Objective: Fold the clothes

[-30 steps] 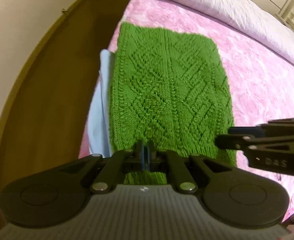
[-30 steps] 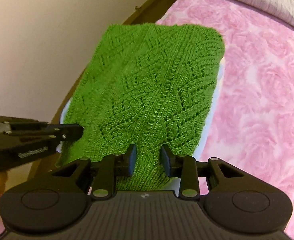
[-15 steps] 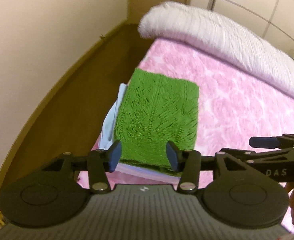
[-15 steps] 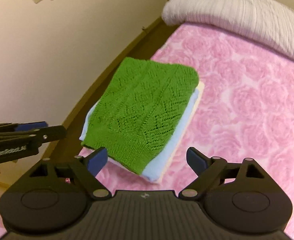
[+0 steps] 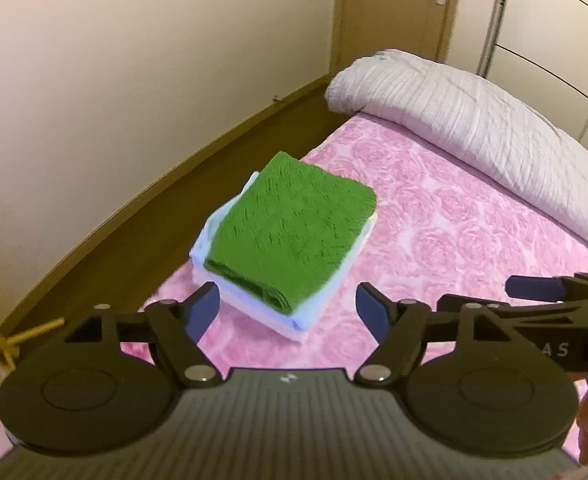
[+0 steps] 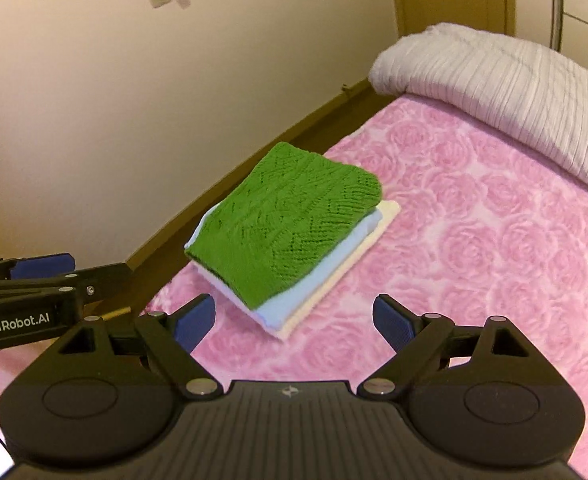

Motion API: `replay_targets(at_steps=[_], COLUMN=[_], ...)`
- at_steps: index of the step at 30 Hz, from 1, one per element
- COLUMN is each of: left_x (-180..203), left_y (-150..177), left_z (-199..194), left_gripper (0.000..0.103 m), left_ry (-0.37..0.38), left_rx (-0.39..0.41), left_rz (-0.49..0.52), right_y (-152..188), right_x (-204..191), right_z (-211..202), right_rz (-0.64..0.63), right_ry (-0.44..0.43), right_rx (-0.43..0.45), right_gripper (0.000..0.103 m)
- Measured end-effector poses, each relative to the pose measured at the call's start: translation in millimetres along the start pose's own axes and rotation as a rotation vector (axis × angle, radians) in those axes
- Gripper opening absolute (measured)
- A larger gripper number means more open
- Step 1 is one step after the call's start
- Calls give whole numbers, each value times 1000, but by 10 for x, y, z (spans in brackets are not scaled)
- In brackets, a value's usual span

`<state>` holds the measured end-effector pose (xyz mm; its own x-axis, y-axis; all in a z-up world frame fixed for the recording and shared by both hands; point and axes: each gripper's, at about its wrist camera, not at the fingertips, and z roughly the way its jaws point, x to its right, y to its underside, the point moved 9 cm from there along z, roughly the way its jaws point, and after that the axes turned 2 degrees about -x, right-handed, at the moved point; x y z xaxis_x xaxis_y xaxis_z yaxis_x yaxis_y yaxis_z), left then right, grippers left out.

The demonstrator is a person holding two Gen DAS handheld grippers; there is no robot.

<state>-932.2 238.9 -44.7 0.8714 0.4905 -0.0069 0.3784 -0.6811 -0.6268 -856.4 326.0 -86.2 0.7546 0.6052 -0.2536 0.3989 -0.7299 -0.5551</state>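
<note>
A folded green knitted garment [image 5: 289,228] [image 6: 289,220] lies on top of a small stack near the left corner of the pink bed. Under it a light blue folded piece [image 5: 314,312] [image 6: 289,304] and a cream one [image 6: 382,220] show at the edges. My left gripper [image 5: 287,312] is open, held back from the stack and above the bed, with nothing between its fingers. My right gripper [image 6: 294,318] is also open and empty, equally far back. Each gripper shows at the edge of the other's view.
The pink rose-patterned bedspread [image 5: 454,240] [image 6: 494,260] stretches to the right. A rolled white quilt [image 5: 474,120] [image 6: 514,84] lies along the far side. Brown floor [image 5: 165,216] and a cream wall [image 6: 133,120] run along the bed's left edge; a door [image 5: 394,12] stands behind.
Both grippers let go of the green garment, opened wide and drew back and up from the stack. The garment stayed on top of the pile.
</note>
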Motion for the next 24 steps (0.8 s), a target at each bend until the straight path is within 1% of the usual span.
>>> replay_targets(at_steps=[2, 4, 6, 11, 12, 13, 15, 19, 24], left_x=[101, 177, 252, 392, 407, 416, 421, 397, 334], left_y=[93, 177, 276, 543, 583, 620, 709, 822, 926], left_z=[-138, -269, -405, -577, -596, -624, -706, -832, -985], left_gripper=[74, 78, 79, 81, 83, 88, 92, 93, 99], left_ry=[-16, -35, -54, -74, -78, -87, -109, -133, -185], left_rx=[-1, 6, 12, 10, 12, 18, 27, 38, 54], left_rz=[-23, -46, -66, -131, -148, -168, -214, -257, -280], right_y=[65, 144, 214, 386, 418, 445, 489, 538, 580], right_x=[102, 218, 316, 534, 568, 590, 624, 665, 605], right_z=[-151, -300, -420, -688, -726, -757, -809, -876, -915], right_rz=[-17, -24, -43, -81, -85, -91, -111, -164, -199], right_ry=[-14, -25, -26, -29, -30, -31, -20, 42, 34], right_rx=[1, -1, 3, 13, 10, 4, -11, -39, -45], right_gripper=[89, 89, 89, 89, 89, 89, 89, 89, 89])
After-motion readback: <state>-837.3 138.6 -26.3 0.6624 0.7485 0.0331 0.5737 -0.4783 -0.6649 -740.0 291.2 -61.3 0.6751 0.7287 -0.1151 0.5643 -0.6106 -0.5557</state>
